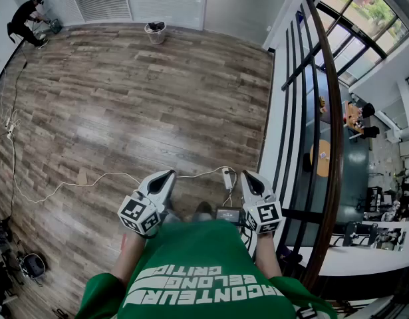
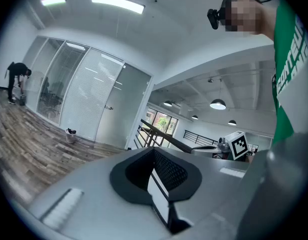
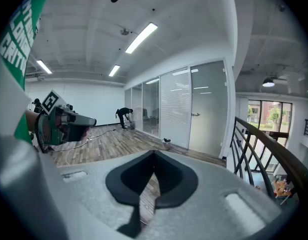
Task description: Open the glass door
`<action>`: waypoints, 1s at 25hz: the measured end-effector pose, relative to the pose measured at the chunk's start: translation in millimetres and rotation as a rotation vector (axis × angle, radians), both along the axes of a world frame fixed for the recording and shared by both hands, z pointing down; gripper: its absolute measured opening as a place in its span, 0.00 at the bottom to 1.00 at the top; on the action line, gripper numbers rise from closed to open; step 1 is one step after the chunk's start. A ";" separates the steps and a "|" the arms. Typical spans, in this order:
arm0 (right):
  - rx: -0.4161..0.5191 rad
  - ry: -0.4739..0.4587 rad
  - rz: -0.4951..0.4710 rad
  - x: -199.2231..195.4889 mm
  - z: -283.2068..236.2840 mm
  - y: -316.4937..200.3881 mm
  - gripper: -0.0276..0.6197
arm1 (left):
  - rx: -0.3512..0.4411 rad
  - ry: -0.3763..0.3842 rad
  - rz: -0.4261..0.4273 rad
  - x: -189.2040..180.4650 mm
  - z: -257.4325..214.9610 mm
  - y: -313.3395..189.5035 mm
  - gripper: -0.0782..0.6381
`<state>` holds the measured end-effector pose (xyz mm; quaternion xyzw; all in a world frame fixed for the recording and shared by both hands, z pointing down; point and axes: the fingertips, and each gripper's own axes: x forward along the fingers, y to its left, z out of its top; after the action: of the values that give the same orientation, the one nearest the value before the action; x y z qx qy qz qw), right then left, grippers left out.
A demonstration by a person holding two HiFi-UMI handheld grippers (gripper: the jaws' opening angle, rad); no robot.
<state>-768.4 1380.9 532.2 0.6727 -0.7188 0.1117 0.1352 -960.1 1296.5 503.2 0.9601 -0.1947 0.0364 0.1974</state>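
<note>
The glass door point(image 3: 209, 109) is a frosted panel with a small handle point(image 3: 195, 115), standing closed at the far end of the room beside glass walls with blinds. It also shows in the left gripper view as the door point(image 2: 121, 109), and at the top of the head view as the door point(image 1: 234, 5). My left gripper point(image 1: 169, 173) and right gripper point(image 1: 245, 174) are held in front of my green shirt, several metres from the door. Both point forward. The left gripper point(image 2: 154, 150) and the right gripper point(image 3: 154, 154) have their jaws together with nothing between them.
Wood floor stretches ahead. A black railing point(image 1: 317, 111) runs along the right, with a drop to a lower floor beyond it. White cables point(image 1: 91, 181) and a power strip point(image 1: 227, 178) lie near my feet. A bin point(image 1: 155, 32) stands by the glass wall; a person point(image 1: 24, 18) crouches far left.
</note>
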 end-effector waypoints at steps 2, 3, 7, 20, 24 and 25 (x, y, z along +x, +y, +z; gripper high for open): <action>0.004 0.000 0.004 9.3 2.2 5.7 0.03 | 0.008 -0.006 0.003 10.0 1.2 3.4 0.13; 0.004 0.000 0.010 15.9 3.2 9.9 0.03 | 0.010 -0.006 0.004 16.4 1.6 5.5 0.13; -0.007 -0.015 0.054 46.5 9.0 30.8 0.03 | 0.006 -0.002 0.004 41.4 0.1 11.6 0.13; -0.003 -0.038 0.109 89.8 17.4 38.6 0.03 | -0.009 -0.033 0.027 78.7 7.0 9.3 0.13; -0.009 -0.034 0.127 106.0 20.1 20.1 0.03 | -0.024 -0.030 0.055 99.7 13.7 -9.3 0.13; -0.010 -0.033 0.134 112.7 20.1 12.6 0.03 | -0.026 -0.027 0.066 107.9 14.2 -16.7 0.13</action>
<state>-655.7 1393.5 552.3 0.7167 -0.6738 0.1353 0.1190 -852.2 1279.8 517.4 0.9627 -0.1653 0.0584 0.2059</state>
